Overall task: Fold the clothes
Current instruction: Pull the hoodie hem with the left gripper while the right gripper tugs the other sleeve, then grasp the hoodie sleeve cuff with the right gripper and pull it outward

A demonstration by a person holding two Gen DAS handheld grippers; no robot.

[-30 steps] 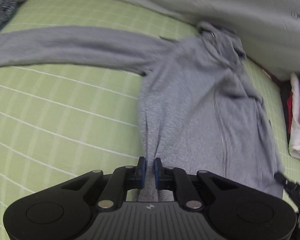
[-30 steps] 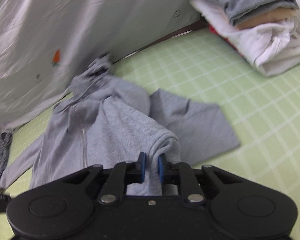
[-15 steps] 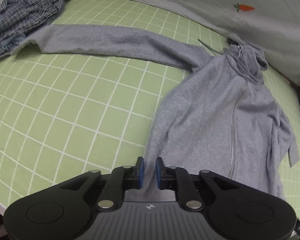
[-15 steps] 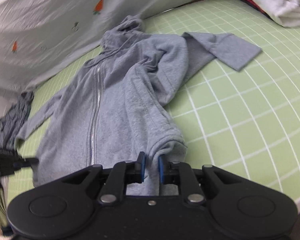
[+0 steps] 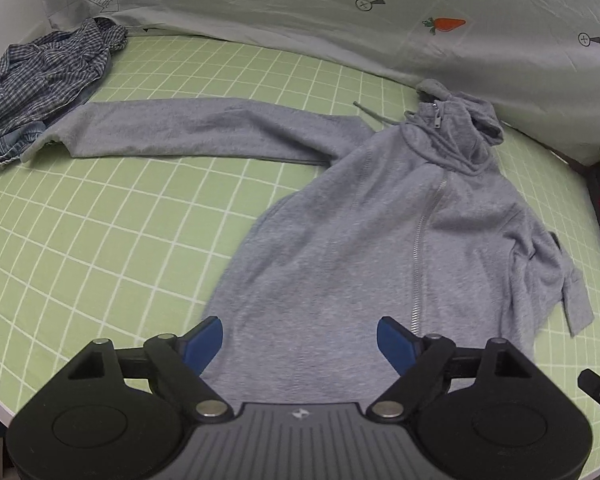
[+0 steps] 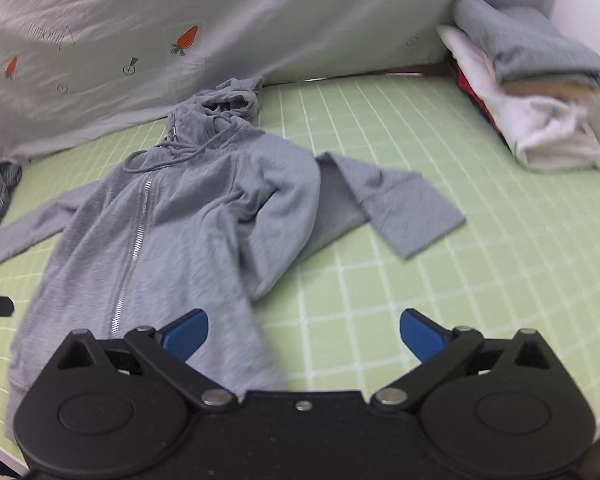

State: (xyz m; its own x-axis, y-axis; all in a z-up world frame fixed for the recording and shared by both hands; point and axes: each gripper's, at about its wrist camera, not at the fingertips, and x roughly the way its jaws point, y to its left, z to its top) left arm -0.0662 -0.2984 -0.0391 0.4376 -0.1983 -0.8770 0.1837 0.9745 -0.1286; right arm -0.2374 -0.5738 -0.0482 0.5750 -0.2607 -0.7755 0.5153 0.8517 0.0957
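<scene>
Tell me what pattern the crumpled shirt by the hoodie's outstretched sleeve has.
A blue-and-white check on the crumpled shirt, clearest in the left wrist view.

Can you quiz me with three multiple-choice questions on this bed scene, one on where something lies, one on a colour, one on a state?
1. Where does the checked shirt lie in the left wrist view?
A. far left, by the sleeve cuff
B. on the folded stack
C. over the hood

2. What colour is the hoodie?
A. red
B. grey
C. white

3. How is the hoodie's zip?
A. fully undone
B. missing
C. closed up the front

Answers:
1 A: the checked shirt is bunched beside the end of the outstretched sleeve.
2 B: the hoodie is plain grey on the green grid sheet.
3 C: the zip runs unbroken up to the collar.
</scene>
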